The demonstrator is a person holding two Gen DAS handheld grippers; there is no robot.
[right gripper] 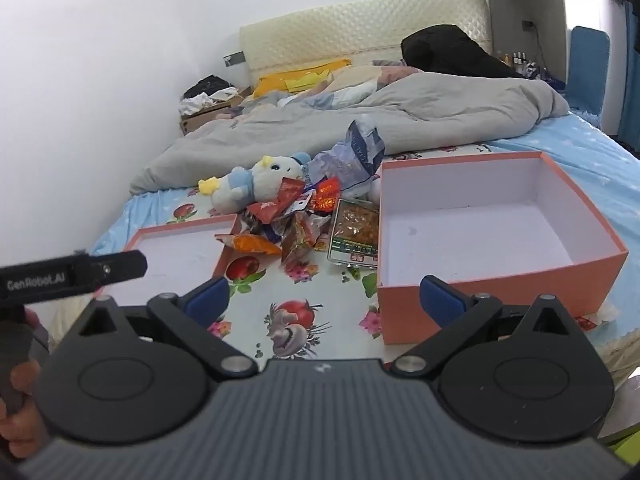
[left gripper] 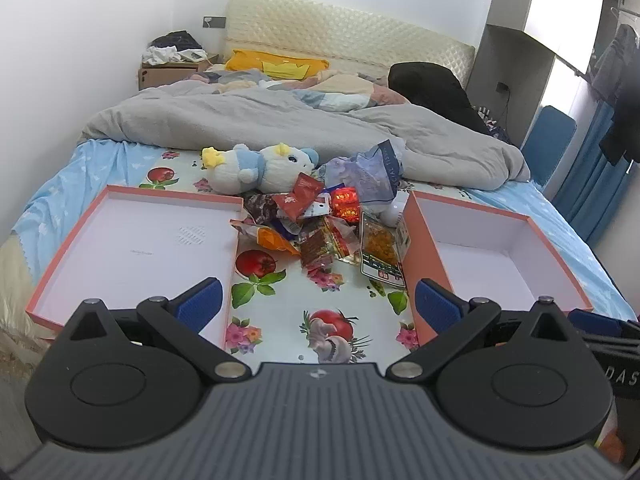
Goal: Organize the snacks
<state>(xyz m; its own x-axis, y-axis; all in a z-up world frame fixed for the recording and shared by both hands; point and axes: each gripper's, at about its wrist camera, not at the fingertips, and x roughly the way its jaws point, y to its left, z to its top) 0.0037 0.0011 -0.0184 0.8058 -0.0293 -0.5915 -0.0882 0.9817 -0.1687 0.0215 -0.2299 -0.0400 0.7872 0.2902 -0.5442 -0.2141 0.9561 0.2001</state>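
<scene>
A heap of snack packets [left gripper: 316, 220] [right gripper: 296, 220] lies on a fruit-print cloth between two orange boxes. A red packet [left gripper: 300, 200] tops the heap, and a clear packet of yellow-brown snacks [left gripper: 380, 248] [right gripper: 356, 236] leans by the deep box. The shallow lid [left gripper: 132, 248] [right gripper: 180, 248] lies on the left, the deep box [left gripper: 496, 256] [right gripper: 500, 240] on the right; both hold nothing. My left gripper [left gripper: 320, 306] and right gripper [right gripper: 326, 300] hover open over the near cloth, short of the heap, nothing between their blue pads.
A white-and-blue plush toy [left gripper: 260, 168] [right gripper: 256, 184] and a tissue pack [left gripper: 372, 172] [right gripper: 352, 156] sit behind the heap. A rumpled grey duvet [left gripper: 280, 120] covers the far bed. The other gripper's black body [right gripper: 72, 276] and a hand [right gripper: 20, 400] show at left.
</scene>
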